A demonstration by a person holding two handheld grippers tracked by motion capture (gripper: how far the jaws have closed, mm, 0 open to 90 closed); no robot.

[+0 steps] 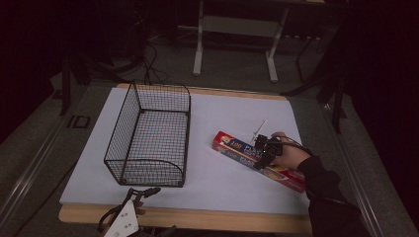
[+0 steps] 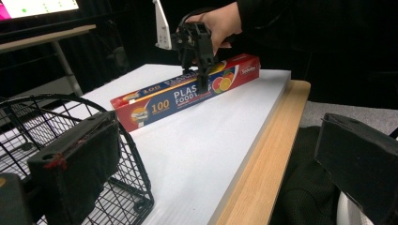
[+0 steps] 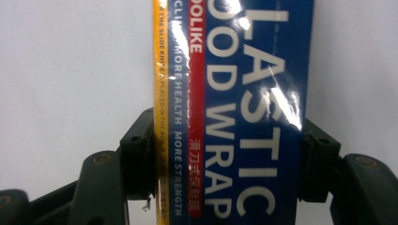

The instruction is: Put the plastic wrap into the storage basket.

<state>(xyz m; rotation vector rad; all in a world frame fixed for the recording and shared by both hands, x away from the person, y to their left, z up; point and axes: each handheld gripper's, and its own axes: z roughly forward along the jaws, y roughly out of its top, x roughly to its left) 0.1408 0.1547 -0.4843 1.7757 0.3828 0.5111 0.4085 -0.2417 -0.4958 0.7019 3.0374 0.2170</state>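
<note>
While right gripper (image 3: 225, 168) pinches "PLASTIC FOOD WRAP" box (image 3: 234, 93), left gripper (image 2: 211, 154) jaws spread.

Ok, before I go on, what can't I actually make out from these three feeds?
- Plastic wrap box: high view, its near end sits under the right gripper and hand.
- Box lettering: right gripper view, cut off by the frame edges.
- Wire basket: left gripper view, its interior is blocked by that gripper's jaw.

A red and blue plastic wrap box (image 1: 259, 161) with white lettering and a yellow stripe; a black wire-mesh basket (image 1: 148, 136); a white, wood-edged counter (image 1: 222, 192).
</note>
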